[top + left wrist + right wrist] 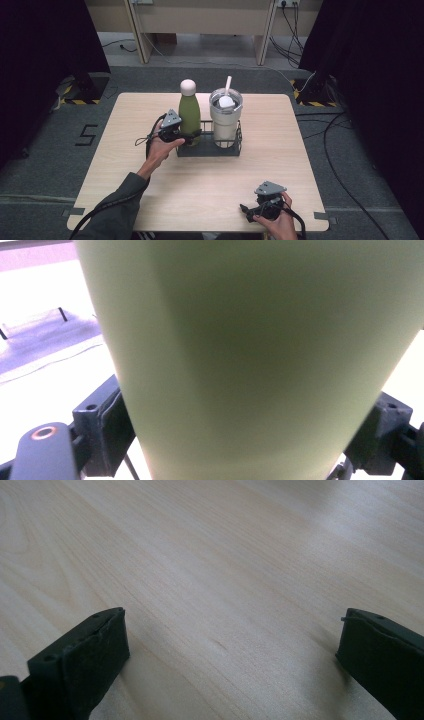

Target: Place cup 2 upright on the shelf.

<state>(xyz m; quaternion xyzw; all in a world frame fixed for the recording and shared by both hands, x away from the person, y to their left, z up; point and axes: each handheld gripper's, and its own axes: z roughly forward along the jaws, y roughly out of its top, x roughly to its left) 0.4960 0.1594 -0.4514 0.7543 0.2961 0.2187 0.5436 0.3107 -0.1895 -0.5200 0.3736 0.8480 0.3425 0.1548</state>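
Green bottle [189,116] is seated in the wire rack [233,148] beside the tumbler [225,116], left gripper [192,137] jaws apparently clasping it; release remains. Right gripper [245,210] rests released on the bench [210,185].

High view sits above the near edge of the table [210,190], looking forward and down, far enough back to take in the whole top plus the floor behind. The left gripper [192,136] view is jammed right up against the green bottle [250,355] between its jaws, facing level. The right gripper [232,645] view looks low along bare tabletop just ahead of its jaws. All three share that tabletop.
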